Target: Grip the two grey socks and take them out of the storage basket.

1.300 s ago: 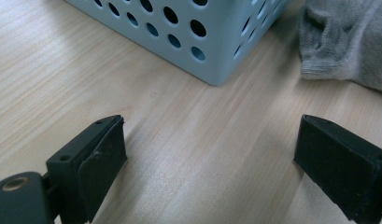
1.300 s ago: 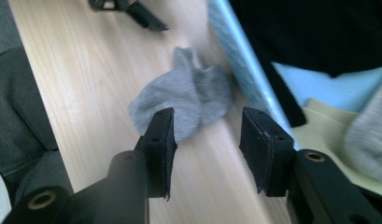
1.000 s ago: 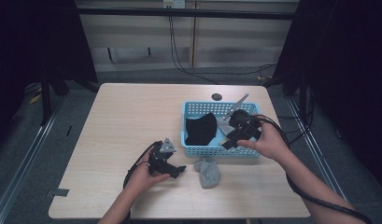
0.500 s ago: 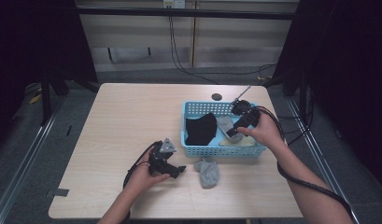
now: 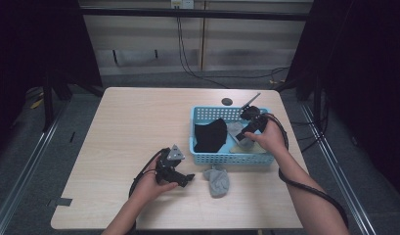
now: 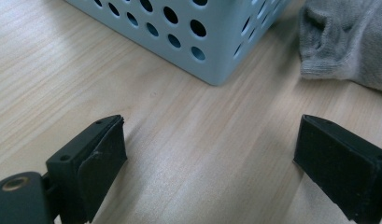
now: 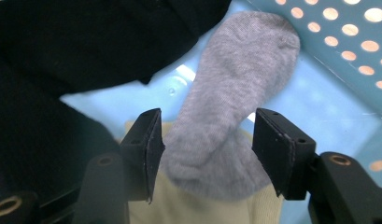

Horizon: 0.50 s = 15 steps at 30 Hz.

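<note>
A light blue perforated basket stands right of centre on the table. Inside it lie a black cloth, a grey sock and a cream cloth under the sock. My right gripper hangs open inside the basket, its jaws on either side of the grey sock's lower part without closing on it. A second grey sock lies on the table in front of the basket. My left gripper rests open just left of that sock, with bare wood between its fingers.
The basket's corner stands close ahead of the left gripper, with the loose sock to its right. A small dark disc sits behind the basket. Bare tabletop stretches across the left half.
My right gripper has moved from the basket's front right area deeper into it and lowered over the grey sock. The left gripper has stayed put.
</note>
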Each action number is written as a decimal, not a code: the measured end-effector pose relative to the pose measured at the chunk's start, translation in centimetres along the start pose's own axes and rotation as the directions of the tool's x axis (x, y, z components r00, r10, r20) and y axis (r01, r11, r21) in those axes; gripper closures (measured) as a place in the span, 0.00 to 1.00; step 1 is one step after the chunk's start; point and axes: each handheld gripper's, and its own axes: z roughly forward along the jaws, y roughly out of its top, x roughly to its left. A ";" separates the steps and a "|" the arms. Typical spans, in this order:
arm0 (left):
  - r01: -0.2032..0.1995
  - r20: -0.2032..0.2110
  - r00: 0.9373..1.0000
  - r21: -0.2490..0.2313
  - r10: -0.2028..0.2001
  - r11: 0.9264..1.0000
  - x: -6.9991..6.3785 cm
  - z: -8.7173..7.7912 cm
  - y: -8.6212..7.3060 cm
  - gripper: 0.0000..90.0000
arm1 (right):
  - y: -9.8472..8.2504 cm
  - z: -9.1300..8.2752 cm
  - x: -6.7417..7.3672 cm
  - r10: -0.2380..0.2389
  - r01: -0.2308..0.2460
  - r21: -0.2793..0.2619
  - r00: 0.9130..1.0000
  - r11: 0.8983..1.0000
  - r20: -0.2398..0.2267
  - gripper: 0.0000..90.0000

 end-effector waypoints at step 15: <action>-0.008 0.001 1.000 0.007 0.008 1.000 0.0 0.0 0.0 0.09 | 0.1 2.8 -0.2 0.019 -0.019 0.034 1.000 0.999 0.010 0.54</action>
